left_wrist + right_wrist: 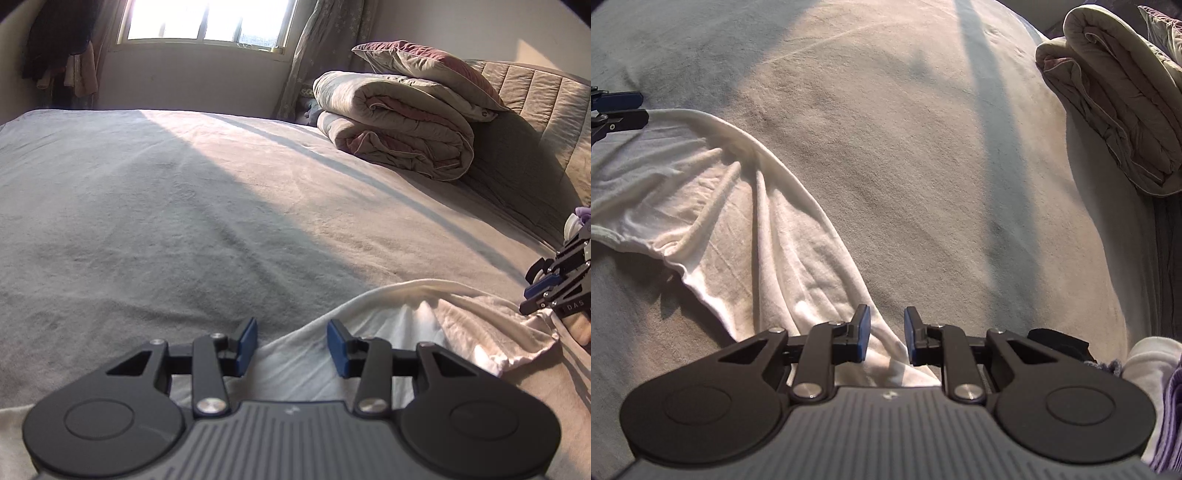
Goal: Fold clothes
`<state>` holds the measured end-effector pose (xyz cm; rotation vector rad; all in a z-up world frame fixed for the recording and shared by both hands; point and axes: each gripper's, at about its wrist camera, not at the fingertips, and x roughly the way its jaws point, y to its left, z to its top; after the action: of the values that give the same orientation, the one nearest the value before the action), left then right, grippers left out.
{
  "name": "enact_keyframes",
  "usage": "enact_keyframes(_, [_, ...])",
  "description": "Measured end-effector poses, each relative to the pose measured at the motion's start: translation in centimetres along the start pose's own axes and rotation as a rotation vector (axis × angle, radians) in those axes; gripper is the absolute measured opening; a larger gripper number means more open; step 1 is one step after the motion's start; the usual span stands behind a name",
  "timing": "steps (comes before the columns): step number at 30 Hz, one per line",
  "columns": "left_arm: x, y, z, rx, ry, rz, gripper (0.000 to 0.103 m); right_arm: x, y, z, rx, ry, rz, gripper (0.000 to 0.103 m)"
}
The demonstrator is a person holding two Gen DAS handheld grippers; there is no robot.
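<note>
A white garment [713,206] lies crumpled on the grey bed sheet [923,166], one long hem curving across it. My right gripper [886,334] points steeply down over the garment's near hem. Its blue pads [862,334] stand a narrow gap apart, the cloth edge lies under that gap, and no pad presses on it. My left gripper [292,343] hangs open over the other end of the same garment [424,328], blue pads wide apart, with cloth below them and nothing pinched. Each gripper shows in the other's view: the left gripper [642,109] and the right gripper [524,299].
A folded quilt [399,125] with a pillow [428,70] on top sits at the head of the bed by the padded headboard [535,96]. A window [207,22] and hanging clothes [62,48] are beyond. A person's purple sleeve [1171,413] shows at the right.
</note>
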<state>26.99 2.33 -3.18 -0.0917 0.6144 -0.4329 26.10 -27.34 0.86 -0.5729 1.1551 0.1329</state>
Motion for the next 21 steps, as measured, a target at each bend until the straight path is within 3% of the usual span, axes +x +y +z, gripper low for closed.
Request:
enact_keyframes(2, [0.0,0.0,0.0,-0.004,0.000,-0.004,0.042,0.8,0.3,0.1,-0.004,0.029,-0.004,0.019])
enact_keyframes(3, [0.0,0.1,0.0,-0.009,0.000,-0.008,0.042,1.0,0.6,0.1,-0.014,0.037,-0.002,0.004])
enact_keyframes(4, [0.0,0.2,0.0,-0.013,0.001,-0.012,0.042,1.1,0.9,0.3,-0.033,0.045,-0.002,0.001])
enact_keyframes(5, [-0.1,0.3,0.0,-0.019,0.001,-0.010,0.041,1.2,1.3,0.5,-0.062,0.053,-0.019,0.001])
enact_keyframes(8, [0.0,0.8,0.1,-0.046,0.003,0.007,0.025,1.1,2.2,1.4,-0.154,0.056,-0.140,0.001])
enact_keyframes(12, [0.0,1.8,0.2,-0.106,0.010,0.007,0.003,1.4,1.8,2.9,-0.179,0.012,-0.299,0.001])
enact_keyframes(17, [0.1,2.2,0.2,-0.144,0.007,0.004,0.000,2.2,1.6,3.7,-0.133,-0.108,-0.446,0.001])
enact_keyframes(20, [0.1,2.1,0.2,-0.148,0.005,0.012,0.000,2.4,1.3,3.9,-0.071,-0.134,-0.458,0.001])
enact_keyframes(21, [0.1,2.2,0.2,-0.150,0.005,0.013,0.000,2.2,1.0,4.0,-0.040,-0.146,-0.465,0.005])
